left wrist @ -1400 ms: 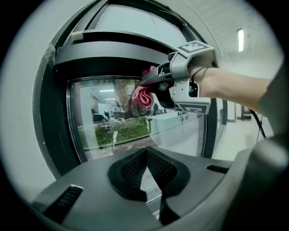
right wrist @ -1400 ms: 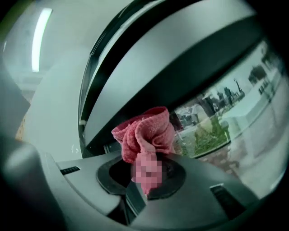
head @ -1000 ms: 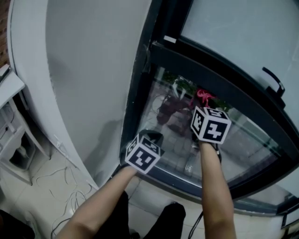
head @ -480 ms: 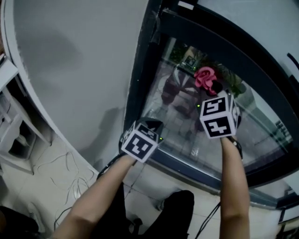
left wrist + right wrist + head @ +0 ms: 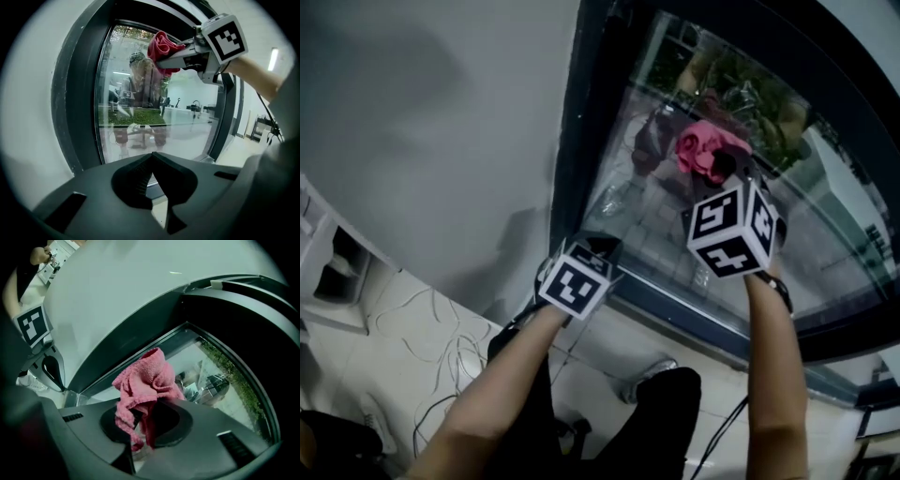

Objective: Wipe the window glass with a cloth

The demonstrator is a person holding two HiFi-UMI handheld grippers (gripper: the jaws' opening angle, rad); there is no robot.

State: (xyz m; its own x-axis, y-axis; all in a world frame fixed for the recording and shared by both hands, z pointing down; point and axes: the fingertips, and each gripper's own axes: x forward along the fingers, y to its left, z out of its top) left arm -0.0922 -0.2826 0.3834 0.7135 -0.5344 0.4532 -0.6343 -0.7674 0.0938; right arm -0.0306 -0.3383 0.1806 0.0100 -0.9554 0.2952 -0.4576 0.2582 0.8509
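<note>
Glass pane (image 5: 639, 217) is lying open thru its middle & lower part, w/ room there for a claw to sweep. Dark frame (image 5: 572, 141) is hemming it in: its L upright is running just beside the left claw (image 5: 598, 246), and its bottom rail (image 5: 694, 314) is crossing under both forearms. Right claw (image 5: 724, 169), clamping the pink cloth (image 5: 701, 150), is taking up the pane's upper part. Left claw, jaws together, is sitting at the frame's bottom-L corner, w/ free air betw. the two claws. White wall (image 5: 441, 122) is blocking everything L of the frame. Loose cables (image 5: 422, 347) are trailing over the floor nr the person's legs.
</note>
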